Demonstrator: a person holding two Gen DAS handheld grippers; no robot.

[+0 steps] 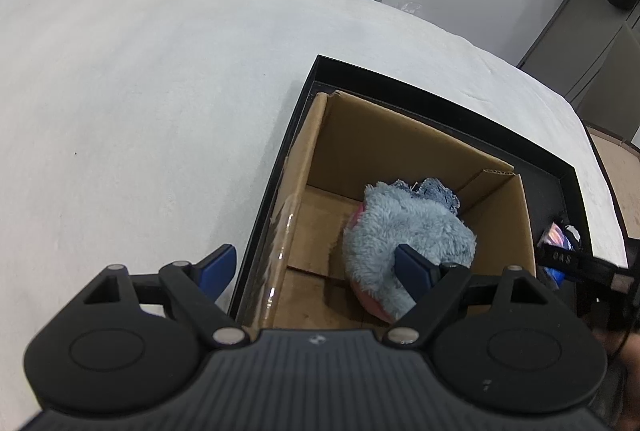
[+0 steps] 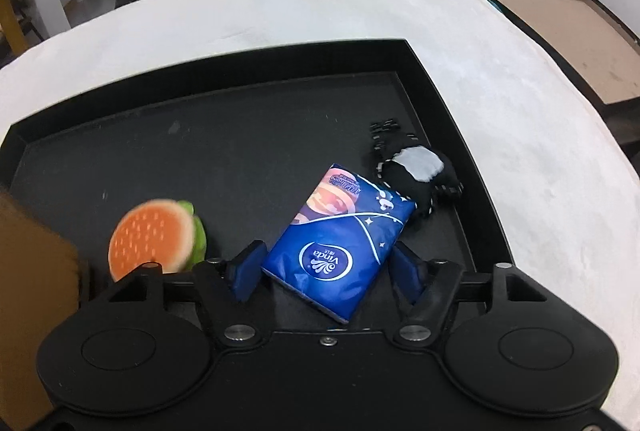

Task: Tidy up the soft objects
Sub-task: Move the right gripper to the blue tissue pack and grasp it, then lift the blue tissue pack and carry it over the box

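A cardboard box (image 1: 400, 139) stands in the left part of a black tray (image 1: 440, 99). Inside it lies a pale blue fluffy soft item (image 1: 412, 231) with a pink edge and a denim piece behind it. My left gripper (image 1: 316, 271) hovers open over the box, holding nothing. In the right wrist view a blue Vinda tissue pack (image 2: 340, 251) lies flat on the tray floor (image 2: 240, 135). My right gripper (image 2: 328, 271) straddles the pack, a finger close on each side, with a thin gap on the right. A burger plush (image 2: 154, 235) lies to its left and a black and grey soft item (image 2: 416, 167) beyond it.
The tray sits on a white cloth-covered table (image 1: 140, 111). The cardboard box's wall (image 2: 28, 291) fills the left edge of the right wrist view. A brown board with a dark rim (image 2: 560, 31) stands off the table's right side. Slippers and an orange carton are on the floor beyond.
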